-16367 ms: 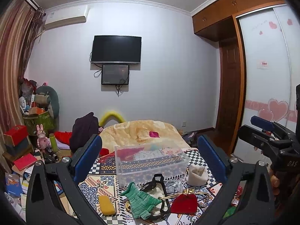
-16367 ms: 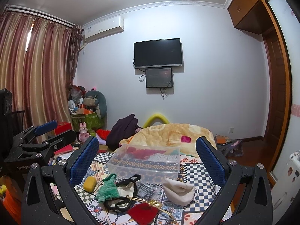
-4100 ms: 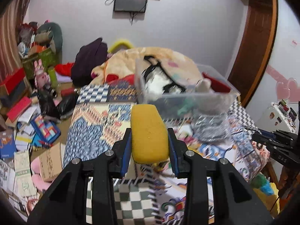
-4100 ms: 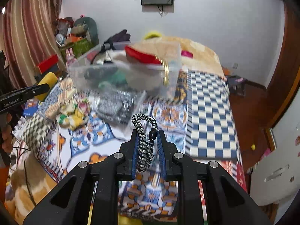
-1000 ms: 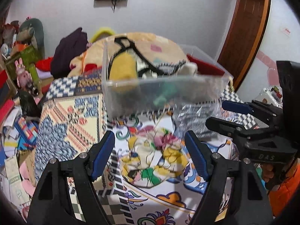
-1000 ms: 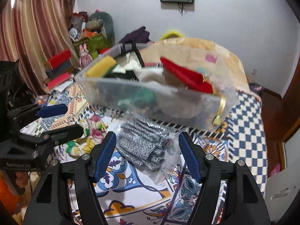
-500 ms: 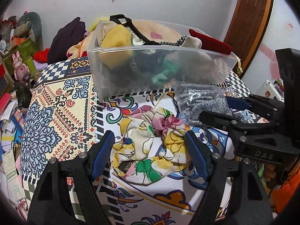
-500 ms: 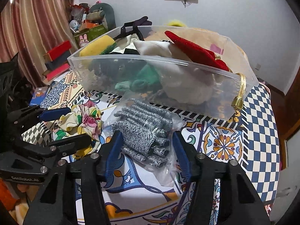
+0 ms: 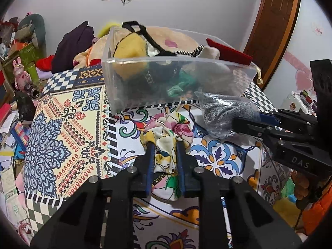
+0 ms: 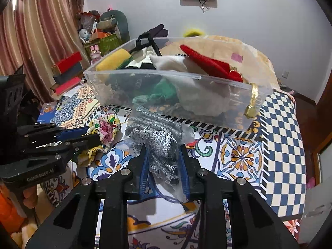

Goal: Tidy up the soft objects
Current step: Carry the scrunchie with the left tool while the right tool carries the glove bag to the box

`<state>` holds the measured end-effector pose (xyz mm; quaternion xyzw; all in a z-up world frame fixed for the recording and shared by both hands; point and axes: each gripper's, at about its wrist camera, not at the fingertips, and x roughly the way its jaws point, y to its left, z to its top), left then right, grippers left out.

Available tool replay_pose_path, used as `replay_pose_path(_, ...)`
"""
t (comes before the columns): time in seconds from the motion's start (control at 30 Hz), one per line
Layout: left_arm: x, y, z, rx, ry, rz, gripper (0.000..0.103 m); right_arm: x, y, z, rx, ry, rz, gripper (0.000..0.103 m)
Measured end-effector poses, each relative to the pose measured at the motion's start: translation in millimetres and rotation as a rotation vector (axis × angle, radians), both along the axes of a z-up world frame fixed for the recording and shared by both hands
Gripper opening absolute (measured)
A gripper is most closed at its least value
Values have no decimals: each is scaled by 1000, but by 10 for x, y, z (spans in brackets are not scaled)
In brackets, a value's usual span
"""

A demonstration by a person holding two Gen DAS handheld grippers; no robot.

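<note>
My left gripper (image 9: pixel 164 145) is shut on a floral fabric scrunchie (image 9: pixel 166 130) lying on the patterned tablecloth; it also shows in the right wrist view (image 10: pixel 103 130). My right gripper (image 10: pixel 164 147) is shut on a clear plastic bag of grey knitted fabric (image 10: pixel 155 132), also seen in the left wrist view (image 9: pixel 224 110). Just behind both stands a clear plastic bin (image 9: pixel 116 95) (image 10: pixel 259 108) holding a yellow sponge (image 9: pixel 130 47), a green knit piece (image 10: pixel 164 91), a cream item (image 10: pixel 170 62), a red pouch (image 10: pixel 209 64) and black straps.
The table carries a patterned cloth (image 9: pixel 62 124) with a blue-white checked part (image 10: pixel 284 145) on the right. Left of the table lie books, boxes and a pink rabbit toy (image 9: pixel 19 74). A bed with an orange blanket (image 10: pixel 255 49) stands behind the bin.
Both grippers were open around their items half a second ago. Now the left has closed on the floral scrunchie and the right has closed on the bag of grey fabric.
</note>
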<state>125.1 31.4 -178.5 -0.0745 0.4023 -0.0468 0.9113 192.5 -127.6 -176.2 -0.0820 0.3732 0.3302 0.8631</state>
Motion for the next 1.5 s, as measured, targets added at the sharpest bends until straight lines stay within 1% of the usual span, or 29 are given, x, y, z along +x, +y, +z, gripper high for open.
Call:
replay_pose_path(0.2,-116,18,264,8,-77,0,19,-109,-58,214,32,-53,2,24)
replay_pose_path(0.4,-221,26,584,13,-163,4,19,-189,-120,508,76,-133,-2,24)
replay_pose_path(0.63,-150,60,971,10,-273,26,19,-150,-146,817,147,-221,-55,24)
replay_pose_path(0.87,2,88,1210,13,-340,52,19,9,-113,983,166,-276,-108,24)
replay_pose_path(1.03,249,116,1231,0,-335,60,19,165,-35,990,172,-272,-128,24)
replay_pose_path(1.17,409,94,1172,0,-313,61,19,270,18,916,166,-244,-140,24)
replay_pose_path(1.3,617,87,1005,-14,-256,52,19,371,57,798,146,-206,-139,25)
replay_pose_path(1.5,876,36,736,-8,-175,45,19,517,137,596,100,-148,-139,26)
